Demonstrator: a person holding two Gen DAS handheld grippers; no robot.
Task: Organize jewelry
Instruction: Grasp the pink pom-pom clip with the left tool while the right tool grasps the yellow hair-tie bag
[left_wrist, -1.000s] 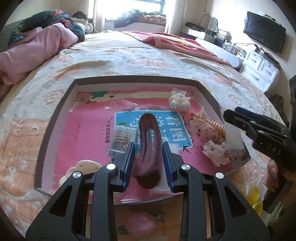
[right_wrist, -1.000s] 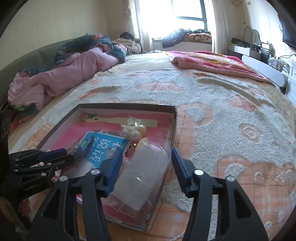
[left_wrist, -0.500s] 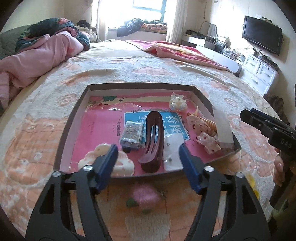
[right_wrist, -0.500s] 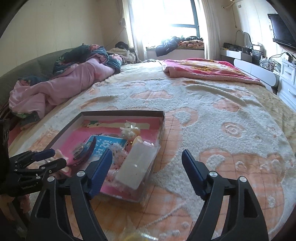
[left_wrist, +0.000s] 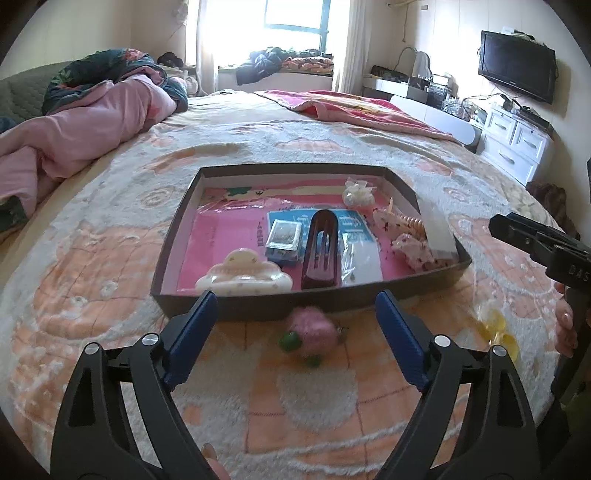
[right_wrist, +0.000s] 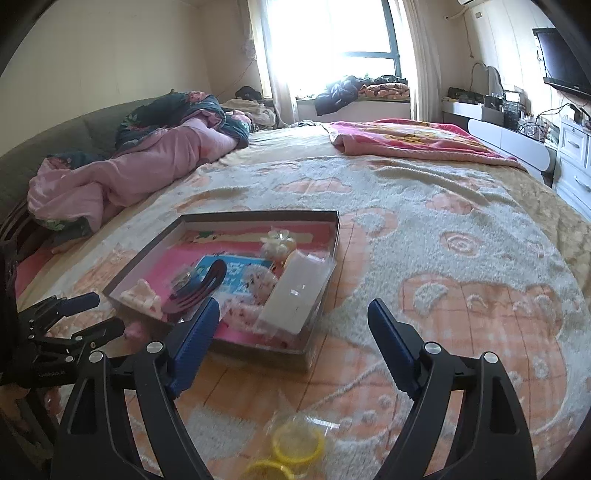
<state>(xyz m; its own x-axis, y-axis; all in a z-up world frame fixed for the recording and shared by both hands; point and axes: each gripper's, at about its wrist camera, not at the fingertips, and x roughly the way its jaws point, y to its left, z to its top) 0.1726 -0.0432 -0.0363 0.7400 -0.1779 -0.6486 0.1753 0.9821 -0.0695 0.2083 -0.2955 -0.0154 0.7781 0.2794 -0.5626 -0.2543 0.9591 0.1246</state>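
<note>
In shallow box (left_wrist: 424, 281) — glossy elongated brown clip (left_wrist: 320, 254).

A dark brown tray (left_wrist: 258, 310) is lined in pink with a blue printed panel. A maroon hair clip (left_wrist: 320, 254), a cream clip (left_wrist: 243, 275) and a white, red-speckled clip (left_wrist: 413, 251) are seen inside. The bedspread (left_wrist: 332, 398) is patterned in cream and peach. A fuzzy pink ornament (left_wrist: 314, 328) with green beads and 2 yellow rings (right_wrist: 291, 450) are shown on it.

Black tool (left_wrist: 295, 306) frames, blue pads (left_wrist: 192, 336), silver screws.
</note>
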